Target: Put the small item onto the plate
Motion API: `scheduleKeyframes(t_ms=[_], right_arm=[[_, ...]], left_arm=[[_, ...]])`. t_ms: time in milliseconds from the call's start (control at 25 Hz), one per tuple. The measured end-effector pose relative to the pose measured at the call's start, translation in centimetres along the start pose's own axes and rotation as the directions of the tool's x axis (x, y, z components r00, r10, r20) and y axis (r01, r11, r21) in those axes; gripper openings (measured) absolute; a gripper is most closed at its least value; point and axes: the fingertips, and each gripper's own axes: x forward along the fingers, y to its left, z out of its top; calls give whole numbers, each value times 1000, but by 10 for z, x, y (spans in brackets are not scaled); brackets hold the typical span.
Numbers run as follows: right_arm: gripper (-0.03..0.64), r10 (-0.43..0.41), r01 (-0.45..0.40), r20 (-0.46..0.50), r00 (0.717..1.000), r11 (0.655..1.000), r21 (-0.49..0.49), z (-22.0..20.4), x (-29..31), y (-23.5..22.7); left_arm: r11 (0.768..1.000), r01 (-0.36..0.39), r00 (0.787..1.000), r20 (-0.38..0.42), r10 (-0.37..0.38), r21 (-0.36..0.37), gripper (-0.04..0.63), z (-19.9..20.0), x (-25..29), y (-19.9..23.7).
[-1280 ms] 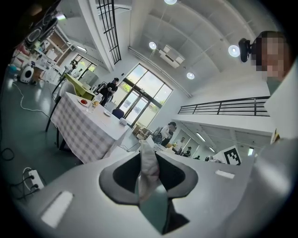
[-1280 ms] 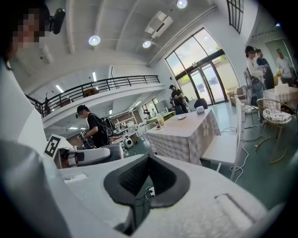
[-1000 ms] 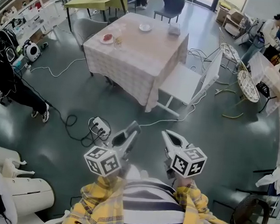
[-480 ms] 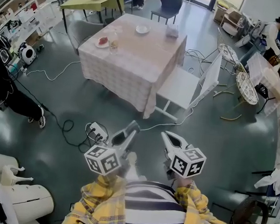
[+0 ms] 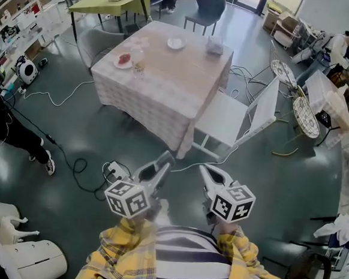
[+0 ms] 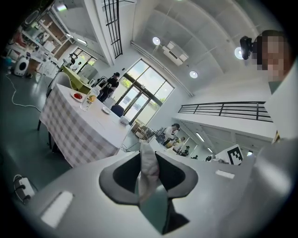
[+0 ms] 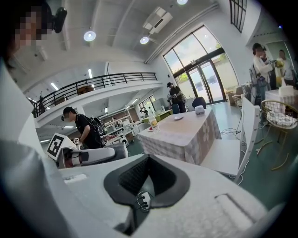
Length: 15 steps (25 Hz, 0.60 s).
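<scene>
Left gripper (image 5: pixel 162 163) clamped on small item (image 6: pixel 148 169), a pale crumpled strip standing upright between the pads. Right gripper (image 5: pixel 205 171) closed, empty. Table (image 5: pixel 166 93) dead ahead, still well apart. White plate (image 5: pixel 176 43) and plate with red bits (image 5: pixel 123 59) both on the far half. Can't tell which is the target. Vs a second back: table drawn closer, grippers in the same pose.

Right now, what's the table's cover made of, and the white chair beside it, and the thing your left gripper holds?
Table cover: likely cloth, matte, checked; it drapes in folds.
White chair: maybe painted wood or plastic, smooth, flat panels.
Held thing: pale, crumpled, perhaps tissue or thin cloth.
</scene>
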Motion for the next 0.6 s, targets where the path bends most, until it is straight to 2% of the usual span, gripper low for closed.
scheduleKeyframes(t_ms=[600], right_arm=[[-2, -62, 62, -6, 998, 998, -16, 32, 82, -7]], left_arm=[[999, 52, 998, -33, -53, -13, 89, 44, 32, 65]])
